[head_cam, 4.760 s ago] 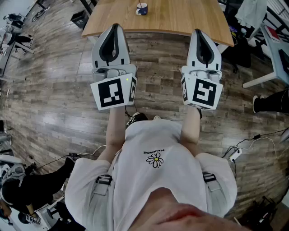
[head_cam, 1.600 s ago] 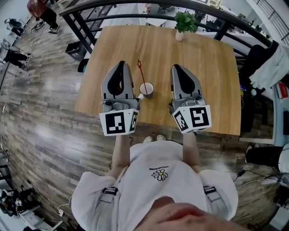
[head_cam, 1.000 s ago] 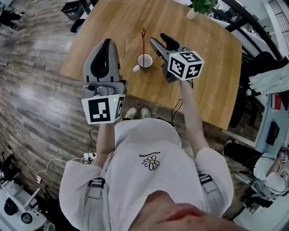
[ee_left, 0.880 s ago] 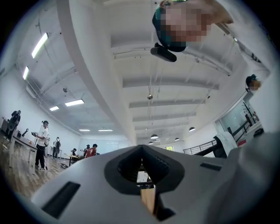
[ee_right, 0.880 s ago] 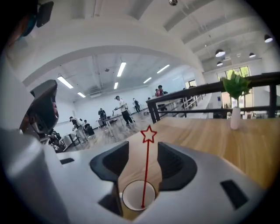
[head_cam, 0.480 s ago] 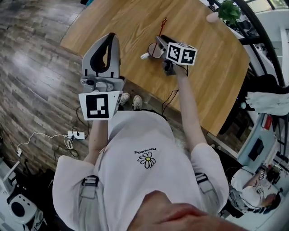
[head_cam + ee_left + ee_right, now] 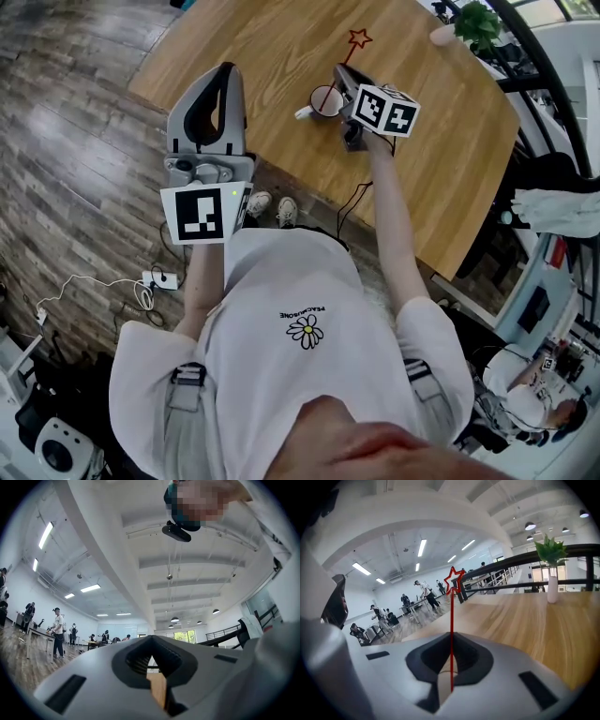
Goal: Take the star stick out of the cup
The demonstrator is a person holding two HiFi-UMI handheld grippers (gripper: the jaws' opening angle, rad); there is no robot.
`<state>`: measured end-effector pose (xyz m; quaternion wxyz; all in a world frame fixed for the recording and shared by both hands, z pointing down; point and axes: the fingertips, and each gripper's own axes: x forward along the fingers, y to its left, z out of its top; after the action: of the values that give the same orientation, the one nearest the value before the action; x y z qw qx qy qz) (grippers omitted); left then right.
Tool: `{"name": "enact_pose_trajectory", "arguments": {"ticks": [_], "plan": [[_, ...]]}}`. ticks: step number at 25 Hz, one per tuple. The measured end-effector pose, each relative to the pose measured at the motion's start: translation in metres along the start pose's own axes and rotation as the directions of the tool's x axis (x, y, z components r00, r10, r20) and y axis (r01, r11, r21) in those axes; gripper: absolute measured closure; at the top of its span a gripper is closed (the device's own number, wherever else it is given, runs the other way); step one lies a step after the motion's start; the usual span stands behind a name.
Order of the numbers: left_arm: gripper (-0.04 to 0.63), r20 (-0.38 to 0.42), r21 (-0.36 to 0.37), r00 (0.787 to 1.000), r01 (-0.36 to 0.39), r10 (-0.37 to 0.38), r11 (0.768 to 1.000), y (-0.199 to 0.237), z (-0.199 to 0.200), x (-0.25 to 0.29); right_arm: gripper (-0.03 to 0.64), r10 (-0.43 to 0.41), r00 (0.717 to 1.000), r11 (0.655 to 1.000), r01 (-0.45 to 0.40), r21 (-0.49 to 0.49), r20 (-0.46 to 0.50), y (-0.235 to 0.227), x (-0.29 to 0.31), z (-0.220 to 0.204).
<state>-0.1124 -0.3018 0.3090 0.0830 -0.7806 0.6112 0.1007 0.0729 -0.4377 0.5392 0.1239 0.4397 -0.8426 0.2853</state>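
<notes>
Right gripper (image 7: 451, 670) pinches stick (image 7: 451, 625) low on the shaft, star up. Stick's foot looks to be inside cup (image 7: 325, 100) on table (image 7: 253, 47), hidden by the gripper. Pull straight up along the shaft with a firm pinch; tilting could tip the cup. Left gripper (image 7: 217, 89) pressed together, empty.

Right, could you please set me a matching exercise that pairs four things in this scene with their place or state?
1. star stick
2. cup
3. potted plant
4. left gripper

A. shut, with nothing in it
B. clamped in the right gripper
C. at the far edge of the table
D. standing on the table beside the right gripper

Pairs: 1-B; 2-D; 3-C; 4-A
</notes>
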Motion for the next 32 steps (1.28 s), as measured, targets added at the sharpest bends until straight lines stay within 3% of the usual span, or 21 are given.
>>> {"name": "enact_pose_trajectory", "arguments": {"ticks": [3, 6, 12, 19, 26, 29, 32], "plan": [[0.578, -0.001, -0.010, 1.000, 0.015, -0.015, 1.000, -0.003, 0.006, 0.003, 0.600, 0.003, 0.990, 1.000, 0.001, -0.030, 0.141, 0.014, -0.025, 0.048], [0.578, 0.008, -0.026, 0.999, 0.038, -0.038, 0.999, -0.008, 0.014, 0.008, 0.600, 0.011, 0.952, 0.995, 0.019, -0.095, 0.306, 0.035, -0.064, 0.104], [0.580, 0.040, -0.038, 0.995, 0.098, -0.096, 0.994, -0.029, 0.038, 0.021, 0.601, 0.041, 0.801, 0.973, 0.104, -0.207, 0.597, 0.083, -0.172, 0.187], [0.580, 0.037, -0.028, 0.978, 0.205, -0.204, 0.978, -0.066, 0.046, 0.033, 0.601, -0.017, 0.642, 0.929, 0.294, -0.226, 0.766, 0.109, -0.276, 0.193], [0.580, 0.072, 0.006, 0.960, 0.271, -0.271, 0.962, -0.092, 0.060, 0.027, 0.600, -0.010, 0.563, 0.879, 0.399, -0.261, 0.827, 0.128, -0.320, 0.148], [0.580, 0.078, 0.009, 0.957, 0.280, -0.280, 0.960, -0.097, 0.062, 0.025, 0.600, -0.034, 0.556, 0.904, 0.371, -0.211, 0.830, 0.123, -0.321, 0.125], [0.580, 0.077, 0.011, 0.957, 0.281, -0.281, 0.960, -0.099, 0.062, 0.023, 0.600, -0.076, 0.574, 0.921, 0.353, -0.162, 0.816, 0.114, -0.317, 0.107]]}}
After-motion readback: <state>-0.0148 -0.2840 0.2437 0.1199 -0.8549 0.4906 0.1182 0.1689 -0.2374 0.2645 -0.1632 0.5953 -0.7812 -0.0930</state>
